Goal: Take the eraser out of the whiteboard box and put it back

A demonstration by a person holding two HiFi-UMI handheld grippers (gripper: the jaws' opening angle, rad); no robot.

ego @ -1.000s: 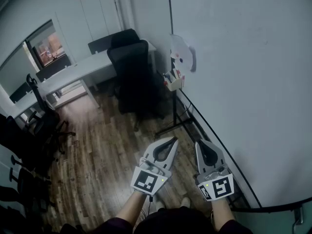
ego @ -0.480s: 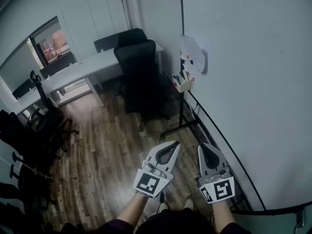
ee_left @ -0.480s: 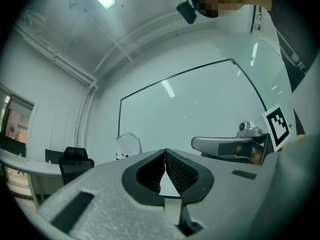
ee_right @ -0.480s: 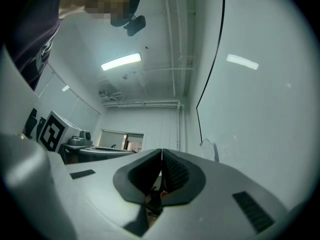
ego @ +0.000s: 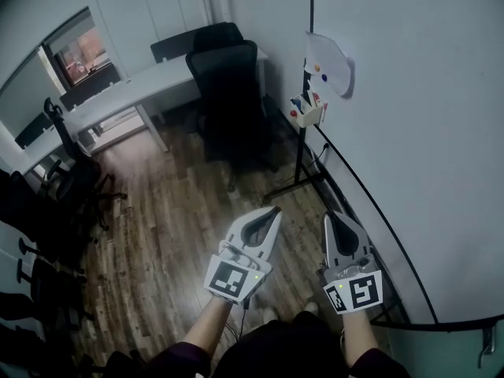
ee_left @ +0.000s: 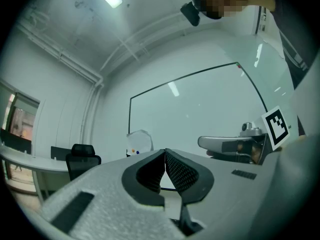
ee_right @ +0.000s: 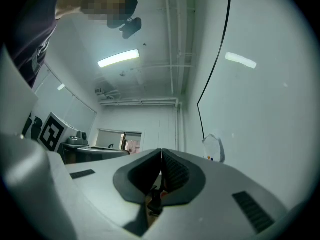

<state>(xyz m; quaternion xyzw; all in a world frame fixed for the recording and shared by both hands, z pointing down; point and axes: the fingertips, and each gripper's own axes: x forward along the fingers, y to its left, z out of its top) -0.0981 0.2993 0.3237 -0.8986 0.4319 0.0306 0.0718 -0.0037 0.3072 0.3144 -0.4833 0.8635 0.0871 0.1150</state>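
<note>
The left gripper [ego: 273, 210] is held clenched, empty. Well ahead, the whiteboard box [ego: 309, 115] is hung on the whiteboard [ego: 429, 132]; the eraser, presumably inside, cannot be made out. The right gripper [ego: 338, 216] is clenched too, empty. Unless jaws are opened in time, the box could be knocked.

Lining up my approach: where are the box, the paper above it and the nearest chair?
box [ego: 309, 117], head view, its front wall.
paper [ego: 334, 58], head view, its middle.
chair [ego: 224, 77], head view, its backrest.
</note>
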